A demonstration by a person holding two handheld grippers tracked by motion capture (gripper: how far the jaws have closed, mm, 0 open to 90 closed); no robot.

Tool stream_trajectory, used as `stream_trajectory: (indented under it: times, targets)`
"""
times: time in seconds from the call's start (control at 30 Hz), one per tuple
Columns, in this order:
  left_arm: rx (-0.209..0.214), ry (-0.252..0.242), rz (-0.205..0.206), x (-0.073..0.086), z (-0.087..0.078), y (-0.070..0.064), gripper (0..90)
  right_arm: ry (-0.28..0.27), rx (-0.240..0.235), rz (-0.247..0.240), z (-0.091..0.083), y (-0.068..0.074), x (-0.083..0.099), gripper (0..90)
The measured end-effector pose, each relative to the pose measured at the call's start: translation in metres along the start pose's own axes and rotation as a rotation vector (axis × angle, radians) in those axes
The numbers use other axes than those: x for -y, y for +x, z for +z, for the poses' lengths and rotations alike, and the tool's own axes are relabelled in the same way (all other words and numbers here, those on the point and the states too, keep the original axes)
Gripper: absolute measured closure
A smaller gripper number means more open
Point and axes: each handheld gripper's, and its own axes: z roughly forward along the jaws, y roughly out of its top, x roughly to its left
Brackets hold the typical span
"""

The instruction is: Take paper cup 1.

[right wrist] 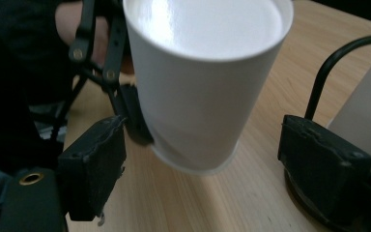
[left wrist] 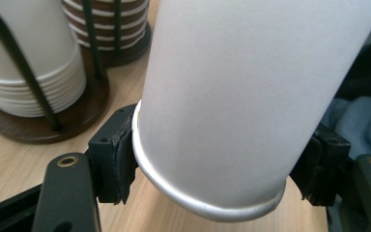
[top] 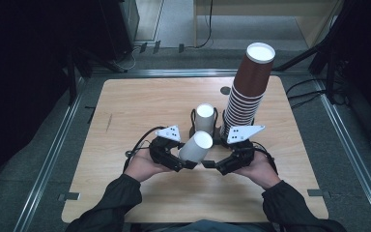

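A white paper cup (top: 195,146) hangs tilted above the table's middle, rim down and closed base up. My left gripper (top: 186,162) is shut on it; in the left gripper view its pads (left wrist: 113,162) press the cup (left wrist: 241,96) just above the rolled rim. From the right, my right gripper (top: 211,164) stands open. In the right gripper view its two jaws flank the cup (right wrist: 198,96) with a gap on each side, and its right pad (right wrist: 321,166) is clear of the cup. The left gripper's jaw shows behind the cup.
Just beyond the grippers, a short stack of white cups (top: 205,116) sits in a black wire holder on a dark round base (left wrist: 43,128). A tall leaning stack of brown cups (top: 249,82) stands to its right. The wooden table (top: 135,111) has bare room at left and in front.
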Motion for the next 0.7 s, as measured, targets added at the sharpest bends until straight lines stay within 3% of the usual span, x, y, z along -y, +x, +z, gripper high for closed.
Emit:
stream_trajectory:
  times: [0.1, 0.23, 0.33, 0.43, 0.47, 0.53, 0.57, 0.7]
  targets:
    - [-0.013, 0.05, 0.012, 0.0, -0.002, 0.001, 29.1, 0.063, 0.018, -0.037, 0.0, 0.002, 0.004, 18.8]
    - [-0.024, 0.119, 0.031, -0.001, 0.0, 0.003, 29.9, 0.125, 0.041, -0.049, 0.001, 0.003, 0.008, 18.9]
    - [-0.048, 0.181, 0.065, -0.001, 0.002, 0.003, 29.8, 0.143, 0.053, -0.045, 0.0, 0.001, 0.01, 18.9]
    - [-0.057, 0.212, 0.065, 0.0, 0.005, 0.004, 29.8, 0.158, 0.059, -0.042, 0.0, 0.0, 0.011, 18.8]
    - [-0.071, 0.259, 0.081, 0.0, 0.009, 0.005, 29.7, 0.174, 0.067, -0.048, 0.0, -0.001, 0.013, 18.8]
    - [-0.08, 0.289, 0.092, 0.0, 0.013, 0.005, 29.7, 0.184, 0.069, -0.048, 0.0, -0.001, 0.014, 18.8]
    - [-0.076, 0.32, 0.098, 0.001, 0.016, 0.006, 29.6, 0.188, 0.068, -0.047, 0.0, -0.001, 0.015, 18.8]
    - [-0.056, 0.357, 0.1, 0.002, 0.022, 0.006, 29.4, 0.195, 0.062, -0.046, 0.001, -0.002, 0.016, 18.8]
